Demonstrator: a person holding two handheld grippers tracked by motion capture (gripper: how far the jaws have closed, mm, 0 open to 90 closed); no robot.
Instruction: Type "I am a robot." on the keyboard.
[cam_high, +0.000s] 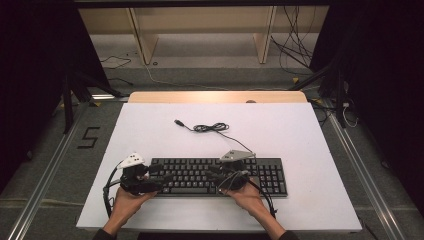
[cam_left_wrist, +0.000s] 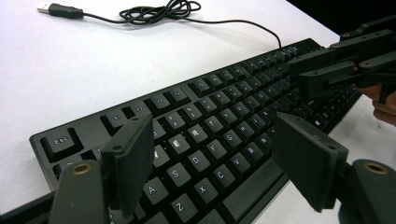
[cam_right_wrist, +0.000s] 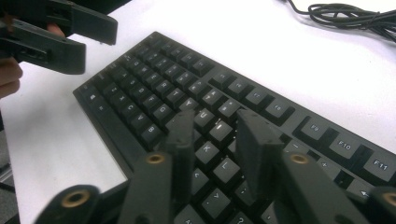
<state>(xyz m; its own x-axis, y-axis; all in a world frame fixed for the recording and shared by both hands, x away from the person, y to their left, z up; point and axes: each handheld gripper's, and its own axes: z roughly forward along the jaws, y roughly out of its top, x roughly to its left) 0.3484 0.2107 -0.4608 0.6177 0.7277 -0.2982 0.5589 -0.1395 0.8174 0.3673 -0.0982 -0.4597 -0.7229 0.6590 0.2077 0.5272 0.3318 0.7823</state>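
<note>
Both of my hand-held grippers hover over the keyboard (cam_high: 220, 176): the left hand-held gripper (cam_left_wrist: 210, 158) gapes wide above its left keys, the right hand-held gripper (cam_right_wrist: 215, 140) stands narrow over the middle, gripping nothing. Beyond, the keyboard's cable (cam_high: 212, 128) lies coiled on the white counter (cam_high: 300, 135).

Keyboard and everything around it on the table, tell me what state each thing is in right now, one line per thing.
Black full-size keyboard: flat on the white table, keys up, held by neither tongs.
Black keyboard cable: partly coiled behind the keyboard, USB plug loose on the table, not plugged in.
Left tongs: open wide, above the left-hand letter keys, nothing between the jaws.
Right tongs: jaws narrowed with a gap left, above the right-hand letter keys, gripping nothing.
</note>
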